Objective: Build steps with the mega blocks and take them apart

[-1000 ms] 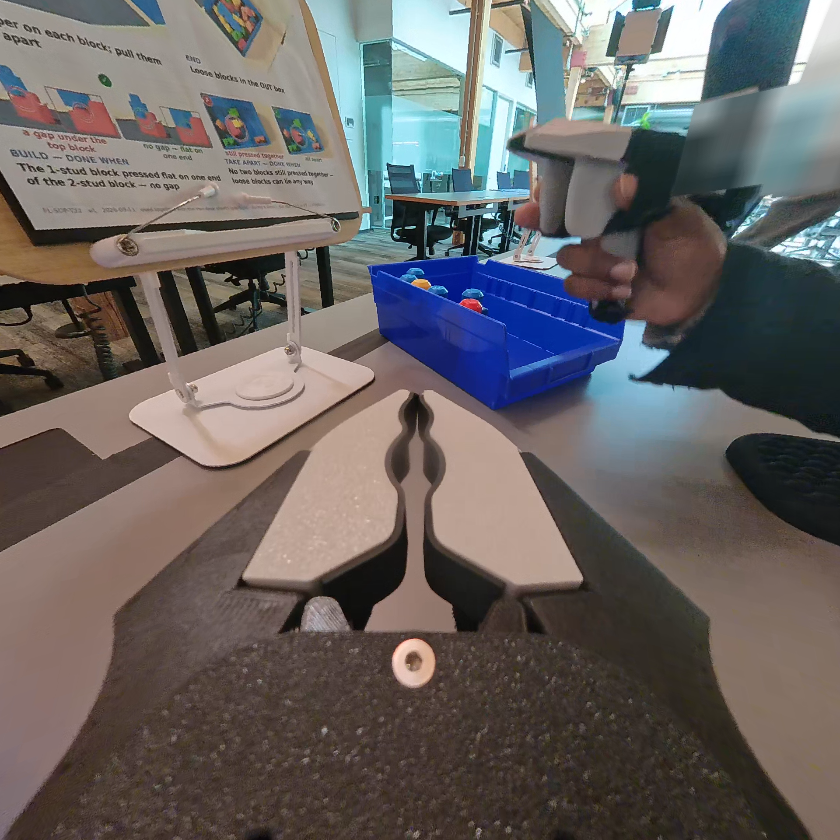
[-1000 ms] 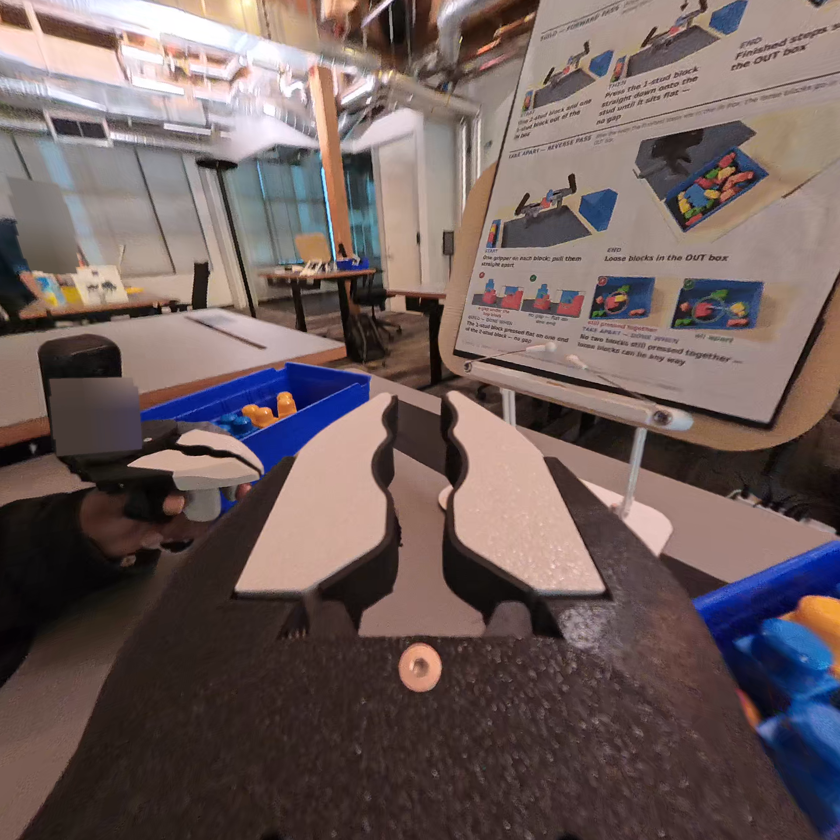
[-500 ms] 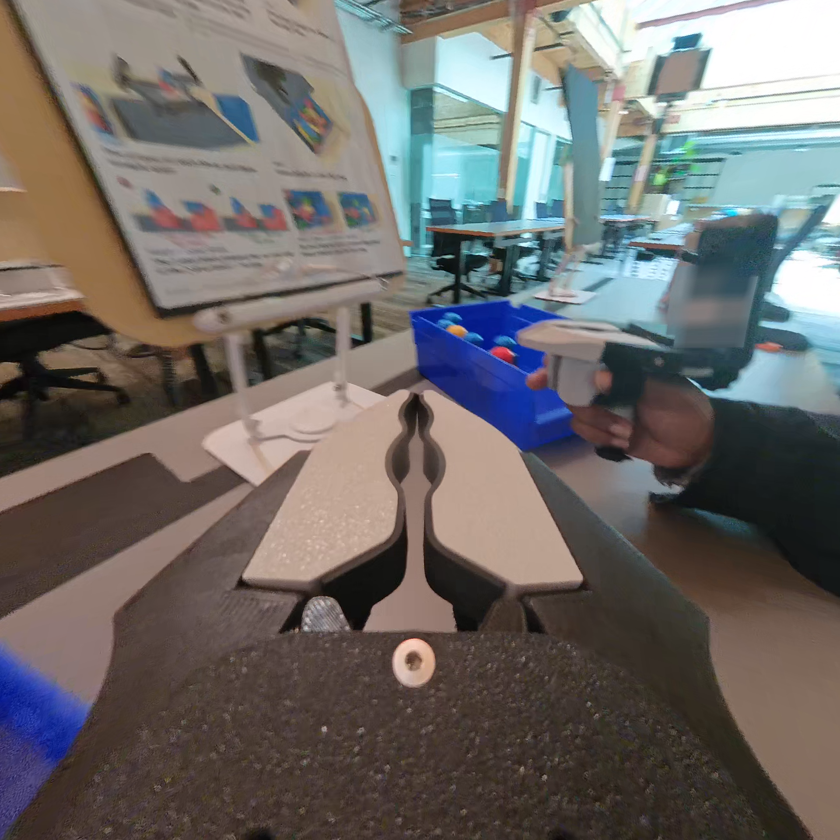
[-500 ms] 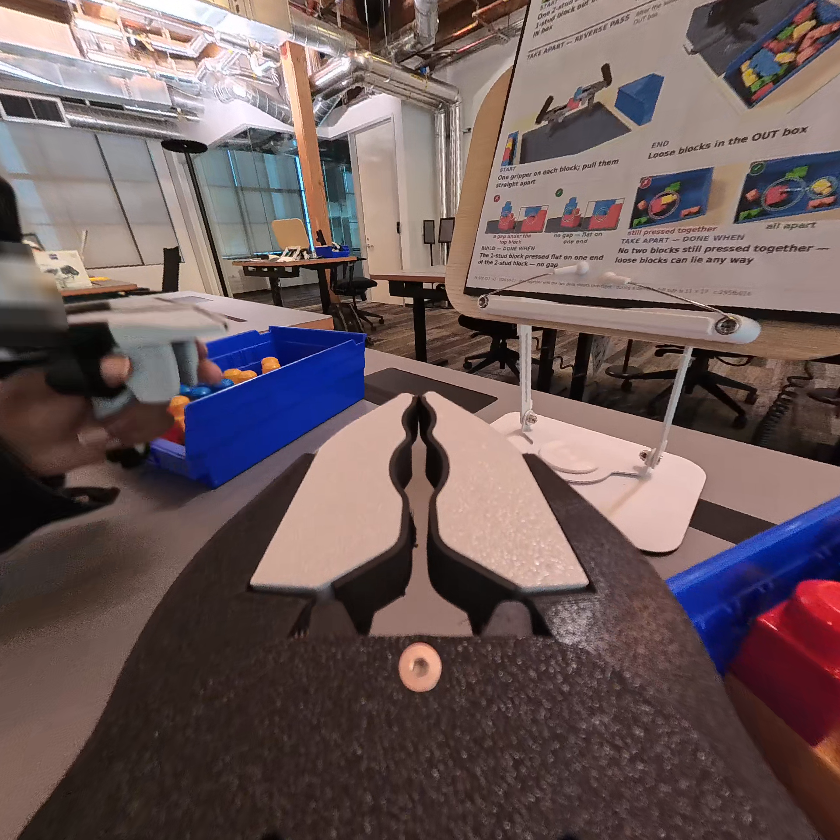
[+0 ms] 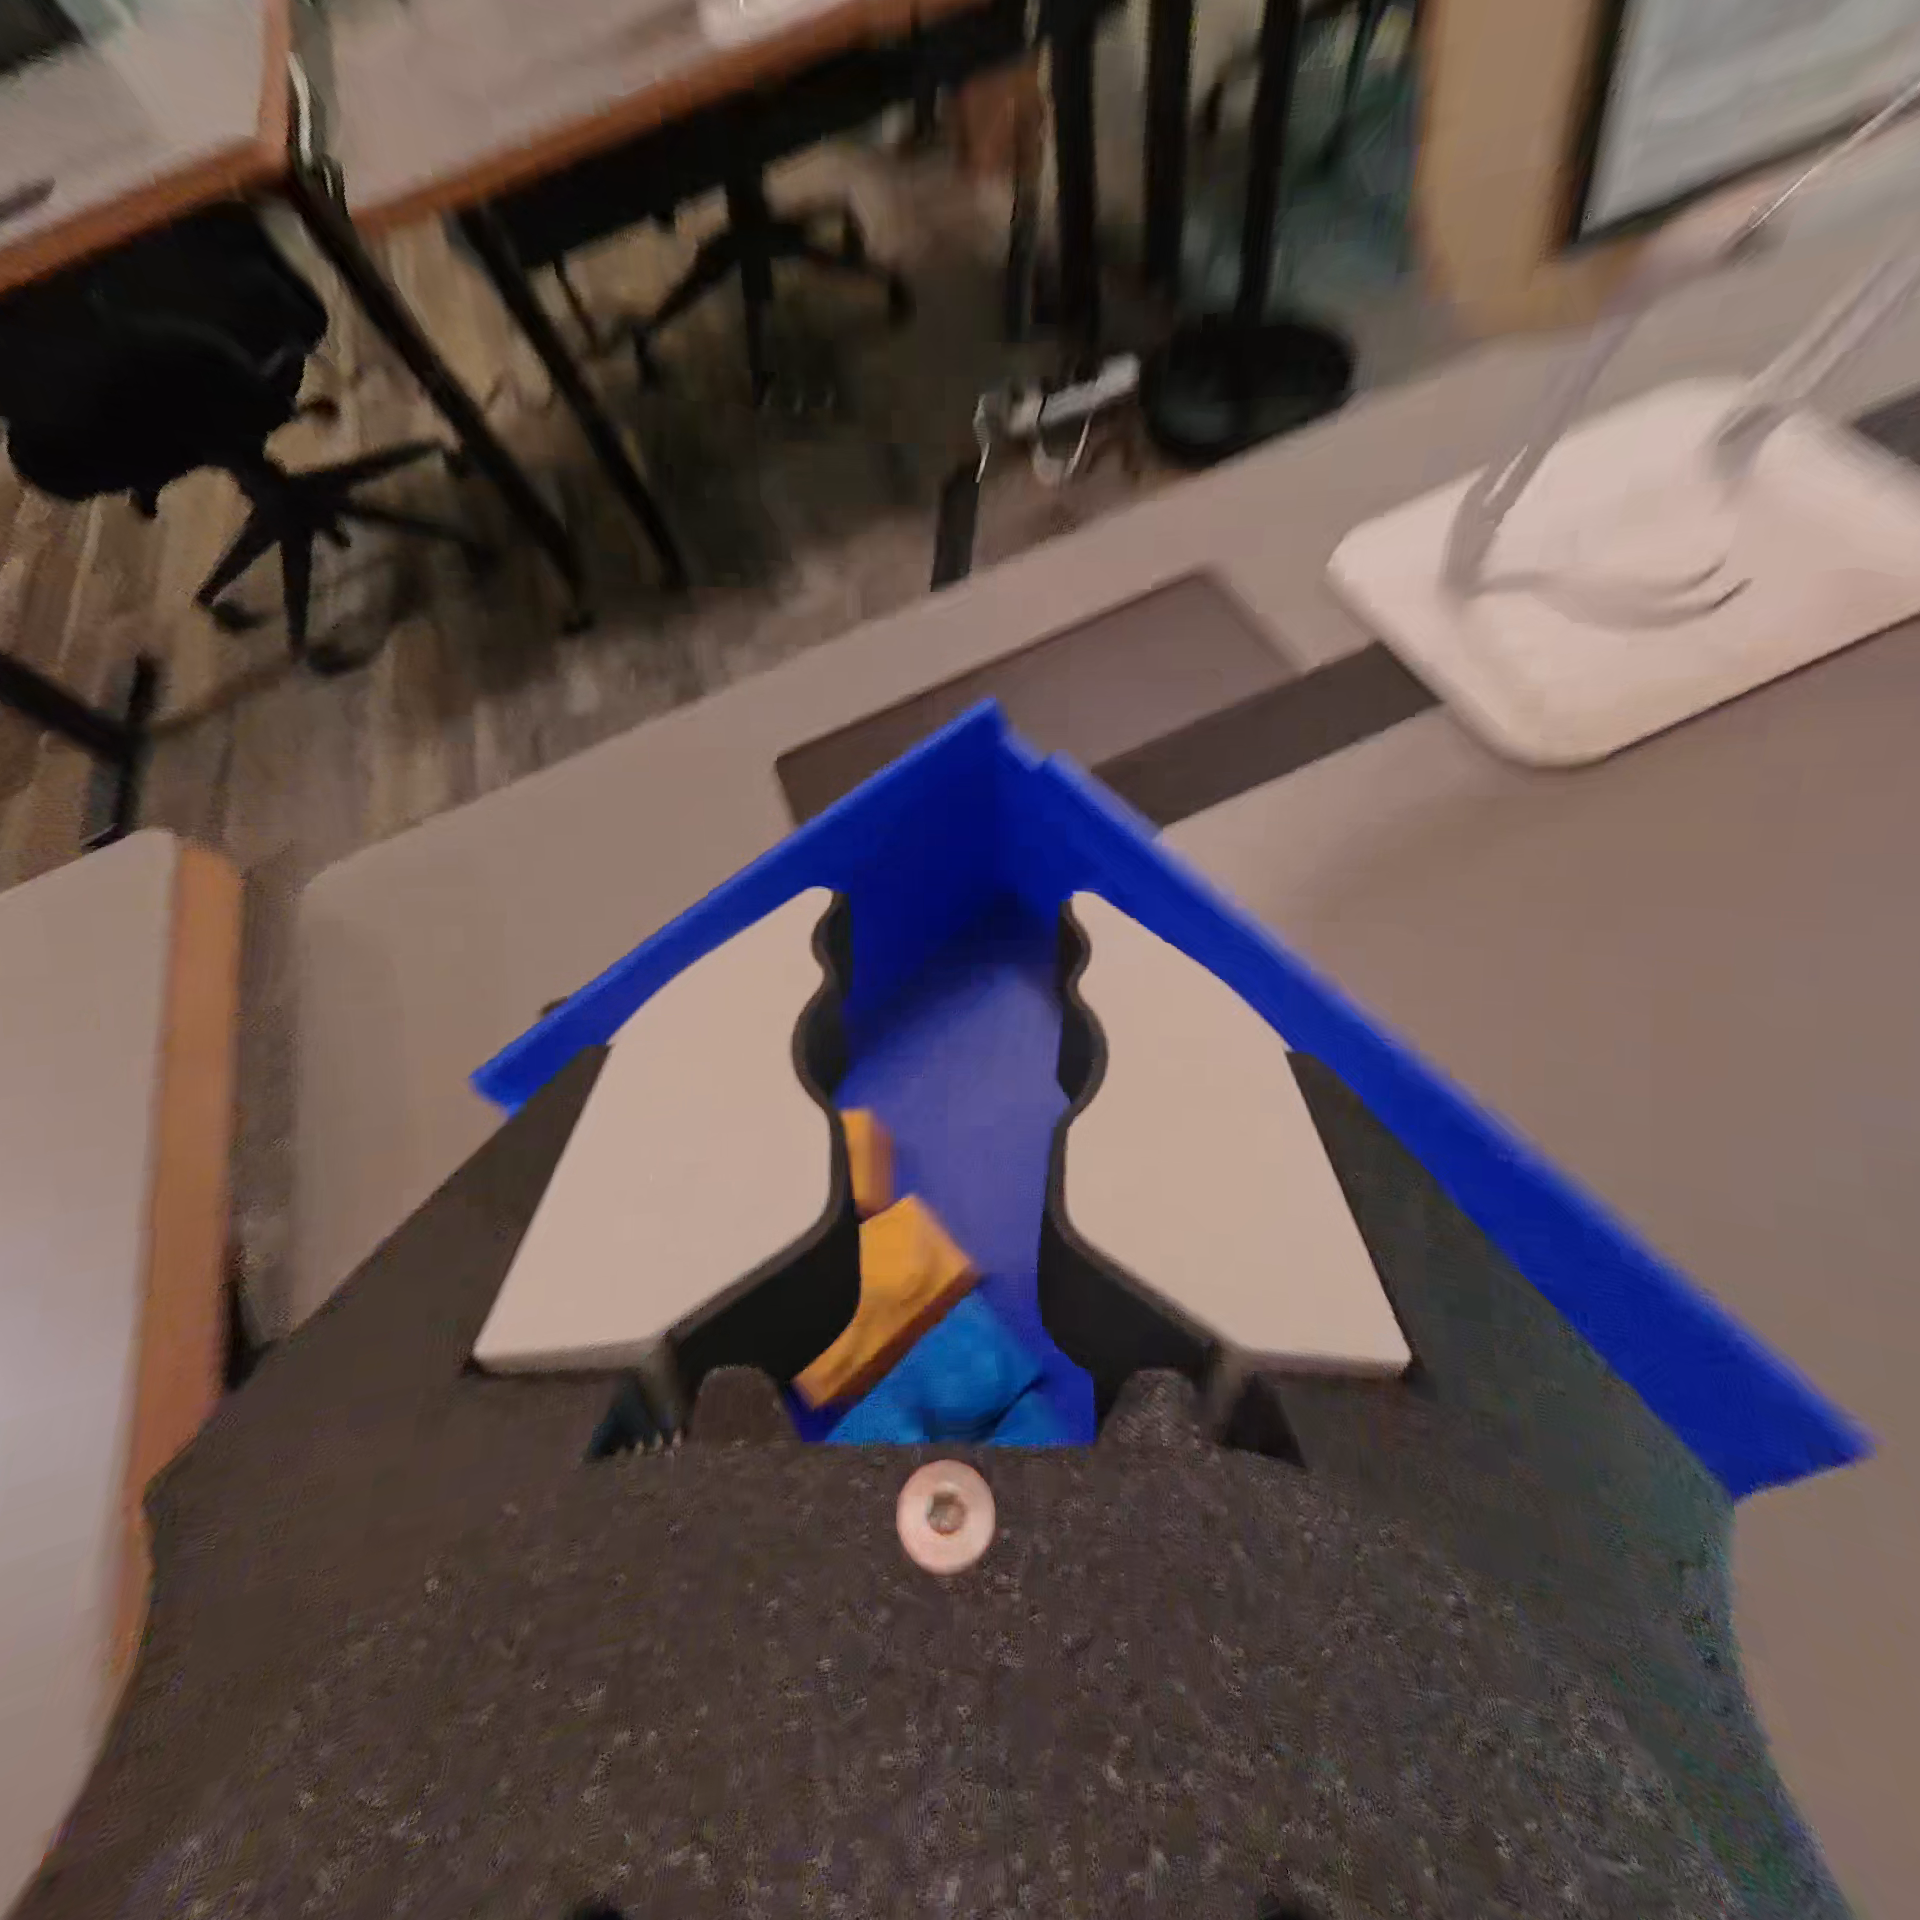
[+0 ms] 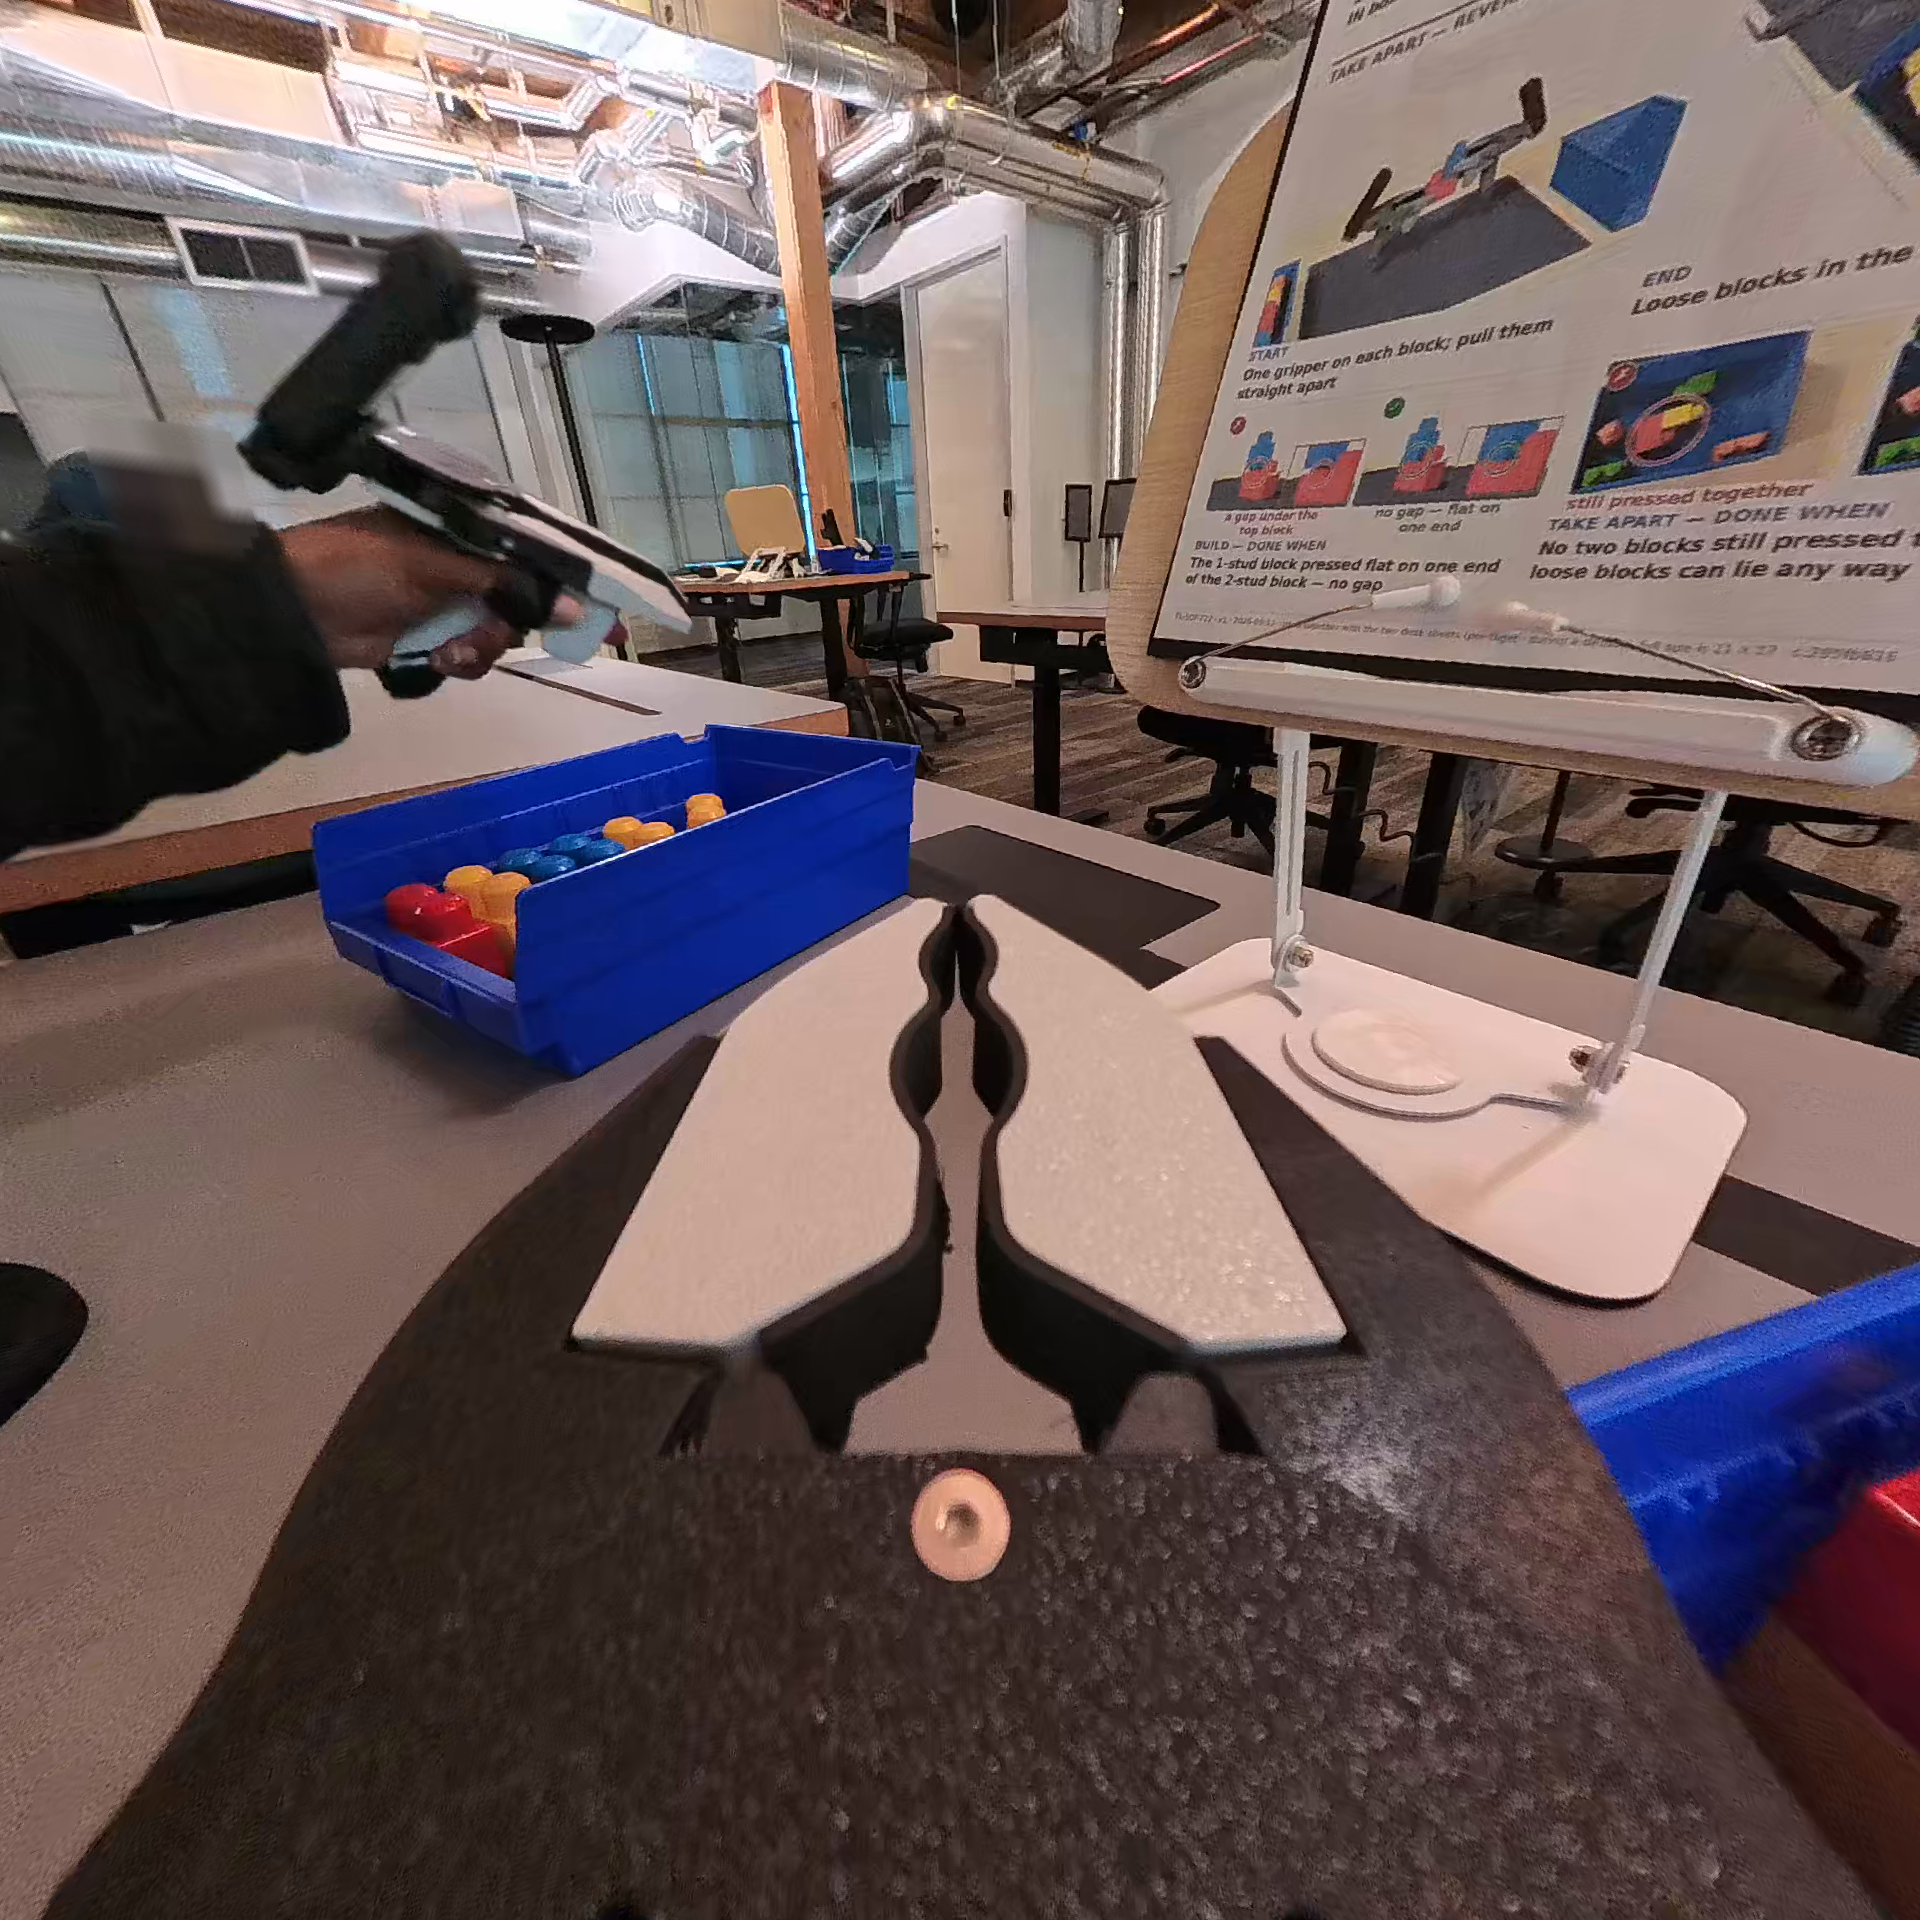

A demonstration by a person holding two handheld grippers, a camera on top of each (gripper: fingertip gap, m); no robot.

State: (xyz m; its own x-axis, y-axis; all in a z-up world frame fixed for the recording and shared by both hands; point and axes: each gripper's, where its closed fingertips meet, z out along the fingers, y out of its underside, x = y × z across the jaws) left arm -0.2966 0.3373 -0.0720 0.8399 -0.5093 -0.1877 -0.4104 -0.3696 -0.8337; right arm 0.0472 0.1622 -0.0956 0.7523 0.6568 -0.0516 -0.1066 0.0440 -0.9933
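My left gripper is open and points down into a blue bin, above an orange block and a light blue block lying in it. It holds nothing. In the right wrist view the same left gripper hovers above that blue bin, which holds red, orange and blue blocks. My right gripper is shut and empty, low over the grey table. A second blue bin with a red block is at the right edge.
A white stand holding an instruction board stands on the table behind my right gripper; its base also shows in the left wrist view. A dark mat strip lies on the table. Office desks and chairs stand beyond the far edge. Spacing between my two grippers at the tips: around 40 cm.
My left gripper has swung left and tipped down over the blue bin, and its jaws have opened. My right gripper has closed and stays near the stand.
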